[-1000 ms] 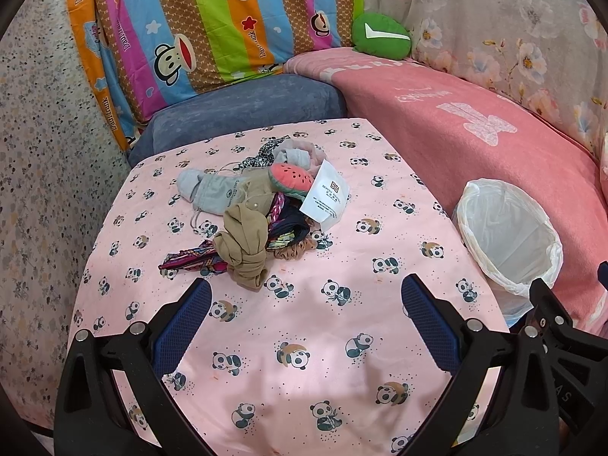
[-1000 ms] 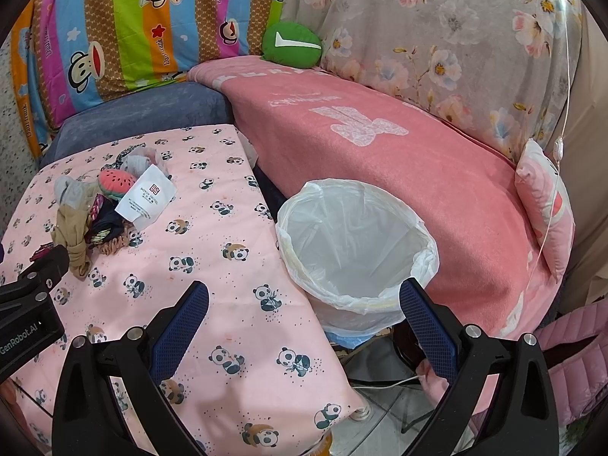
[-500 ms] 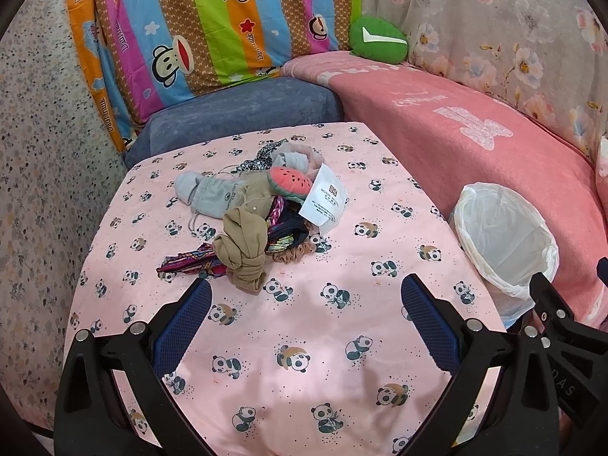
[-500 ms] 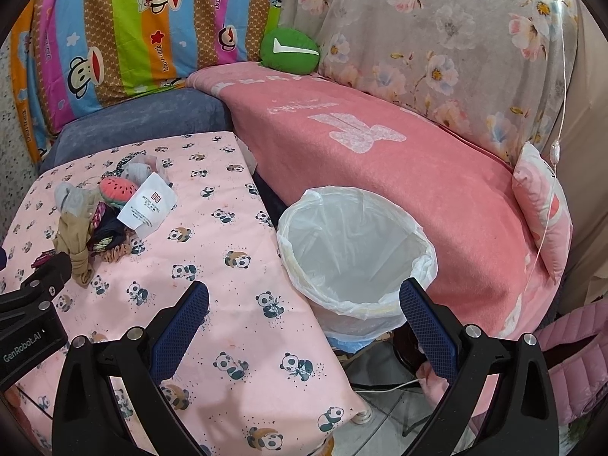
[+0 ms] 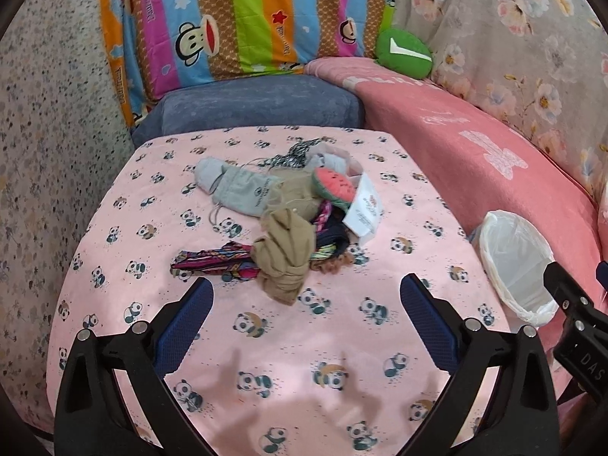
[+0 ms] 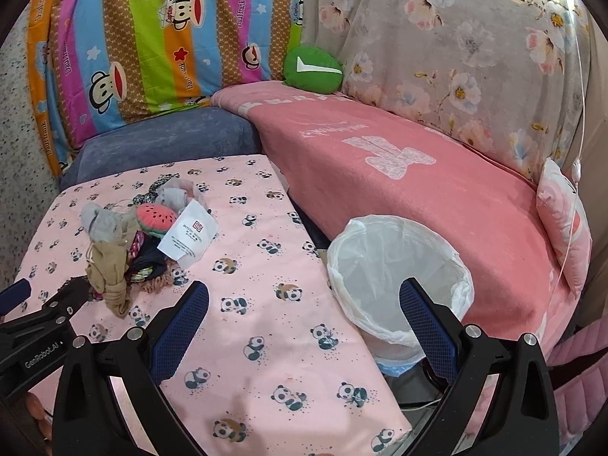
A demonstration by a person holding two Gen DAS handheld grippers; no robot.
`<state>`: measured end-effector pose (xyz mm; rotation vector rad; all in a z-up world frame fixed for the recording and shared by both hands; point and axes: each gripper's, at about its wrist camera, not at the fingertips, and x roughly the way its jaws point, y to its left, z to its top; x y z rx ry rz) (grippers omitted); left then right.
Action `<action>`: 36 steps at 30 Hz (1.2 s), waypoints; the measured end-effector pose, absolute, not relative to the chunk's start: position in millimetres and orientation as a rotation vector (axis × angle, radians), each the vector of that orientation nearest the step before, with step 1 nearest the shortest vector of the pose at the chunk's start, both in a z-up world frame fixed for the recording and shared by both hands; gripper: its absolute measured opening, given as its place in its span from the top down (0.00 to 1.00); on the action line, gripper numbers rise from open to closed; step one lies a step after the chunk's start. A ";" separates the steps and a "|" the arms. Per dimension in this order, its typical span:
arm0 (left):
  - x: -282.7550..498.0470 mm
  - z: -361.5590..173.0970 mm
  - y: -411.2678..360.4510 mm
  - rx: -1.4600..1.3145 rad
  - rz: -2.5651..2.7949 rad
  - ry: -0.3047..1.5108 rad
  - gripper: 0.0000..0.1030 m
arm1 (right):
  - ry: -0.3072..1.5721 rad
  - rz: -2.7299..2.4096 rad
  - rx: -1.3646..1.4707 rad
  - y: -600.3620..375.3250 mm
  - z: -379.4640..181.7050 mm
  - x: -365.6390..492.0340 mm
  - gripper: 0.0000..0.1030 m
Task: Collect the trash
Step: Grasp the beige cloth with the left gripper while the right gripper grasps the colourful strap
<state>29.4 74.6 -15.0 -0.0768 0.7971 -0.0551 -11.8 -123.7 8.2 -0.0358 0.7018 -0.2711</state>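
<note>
A heap of small items lies mid-table: a tan knotted cloth point(image 5: 285, 254), a grey drawstring pouch point(image 5: 235, 186), a watermelon-slice plush point(image 5: 334, 186), a white paper tag point(image 5: 364, 209) and a striped colourful band point(image 5: 212, 262). The same heap appears in the right wrist view, with the paper tag point(image 6: 188, 233) on its right side. A bin lined with a white bag point(image 6: 395, 281) stands off the table's right edge, also seen as the white-lined bin point(image 5: 516, 262). My left gripper point(image 5: 307, 315) hangs open just short of the heap. My right gripper point(image 6: 304, 319) is open between table edge and bin.
The table wears a pink panda-print cloth point(image 5: 266, 342). A pink blanket covers the sofa point(image 6: 399, 174) behind the bin, with a green cushion point(image 6: 313, 70), a striped monkey-print pillow point(image 5: 235, 19) and a blue cushion point(image 5: 258, 102) at the back. A speckled wall point(image 5: 41, 152) runs along the left.
Both grippers have drawn back and risen slightly, so heap and bin sit a bit farther and lower in view. Nothing was taken hold of.
</note>
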 end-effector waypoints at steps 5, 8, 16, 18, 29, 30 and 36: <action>44.6 -31.2 105.6 -0.091 -0.023 0.816 0.08 | 0.708 -0.236 -0.035 -101.6 -0.6 5.9 0.07; 55.3 -42.5 120.4 -0.107 -0.025 0.834 0.08 | 0.717 -0.217 -0.030 -90.2 -7.8 16.4 0.07; 83.4 -69.3 131.9 -0.176 -0.132 0.869 0.09 | 0.750 -0.200 -0.010 -70.1 -31.7 41.6 0.07; 90.1 -74.6 128.0 -0.187 -0.168 0.877 0.09 | 0.757 -0.190 0.005 -67.8 -36.7 46.9 0.07; 112.8 -99.0 122.1 -0.233 -0.291 0.932 0.70 | 0.788 -0.163 0.044 -49.7 -59.9 71.2 0.11; 112.7 -97.4 124.0 -0.236 -0.298 0.931 0.73 | 0.793 -0.155 0.045 -47.3 -61.6 73.4 0.12; 111.2 -84.4 144.5 -0.268 -0.285 0.901 0.78 | 0.826 -0.076 0.082 -25.5 -73.8 92.0 0.27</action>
